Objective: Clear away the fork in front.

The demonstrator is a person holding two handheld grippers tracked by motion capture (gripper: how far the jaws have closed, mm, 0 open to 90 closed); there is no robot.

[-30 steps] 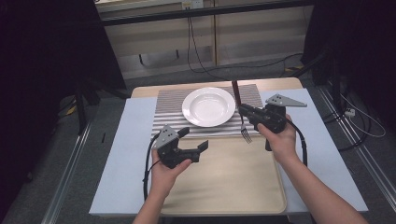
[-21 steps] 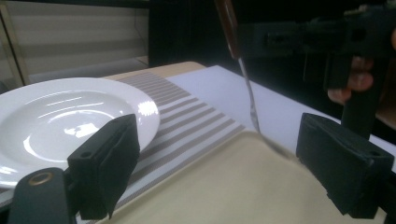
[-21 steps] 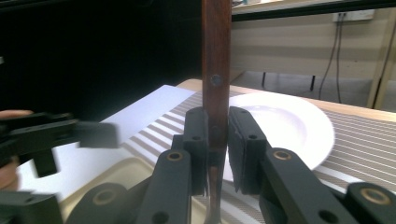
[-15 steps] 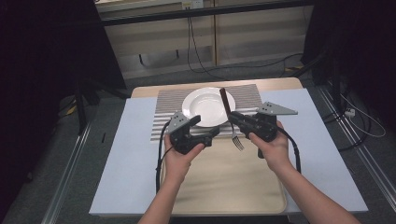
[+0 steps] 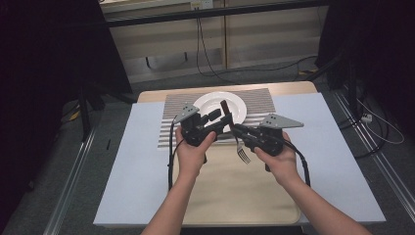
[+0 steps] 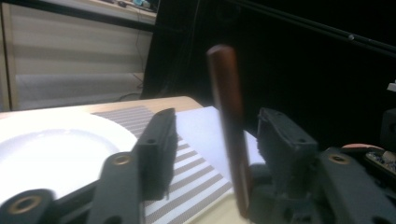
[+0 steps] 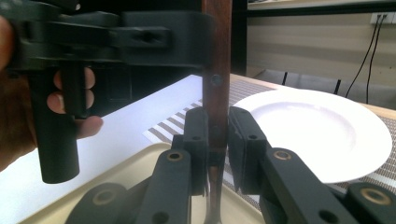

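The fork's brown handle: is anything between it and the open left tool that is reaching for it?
Nothing visible. The fork, clamped in the right tool, stands upright with its handle already in the gap between the left tool's open jaws, over the striped mat.

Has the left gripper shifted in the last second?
Yes. The left gripper has moved forward and right, toward the white plate, reaching the fork's handle.

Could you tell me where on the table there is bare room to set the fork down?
The tan mat below the hands and the pale blue cloth left and right of it lie bare. It is crowded around the white plate on the striped mat, where both grippers meet at the fork.
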